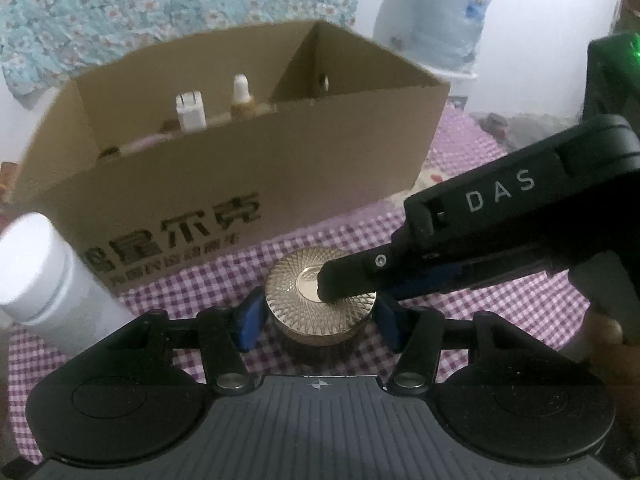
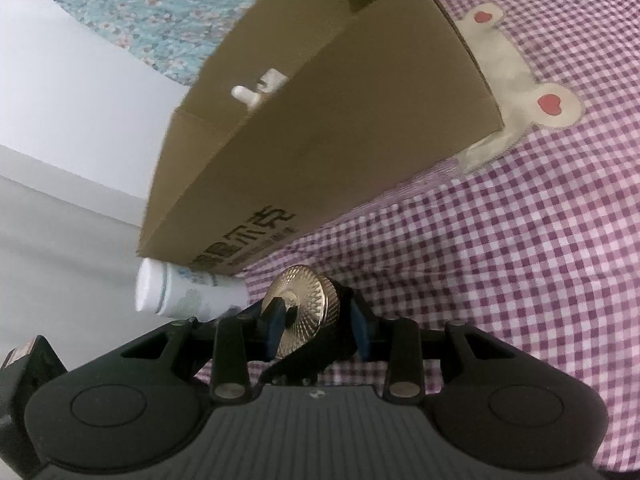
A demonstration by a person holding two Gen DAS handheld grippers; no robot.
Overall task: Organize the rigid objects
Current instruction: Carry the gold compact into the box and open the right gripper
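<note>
Cardboard box (image 1: 248, 168), open-topped and printed with dark characters on its front, stands on a purple-and-white gingham cloth (image 1: 460, 248); inside it a white plug (image 1: 190, 111) and a brown dropper bottle (image 1: 241, 100) with a white cap stand upright against the back wall, with other items too blurred to name beside them. Just in front of the box sits a round jar (image 1: 320, 300) with a gold lid cut in a fine radiating pattern. The left gripper (image 1: 318, 316) flanks the jar's dark body, its blue pads at either side; whether they press on it cannot be told. The right gripper (image 2: 318, 322) is clamped on the lid, one finger lying across the top and the other behind the rim. A white bottle (image 1: 48, 276) with a smooth cap stands left of the jar, near the box's corner. Cream patches with red hearts (image 2: 548, 104) are sewn on the cloth to the right of the box. Behind hang a blue floral fabric (image 1: 120, 4) and a white wall (image 2: 60, 100).
</note>
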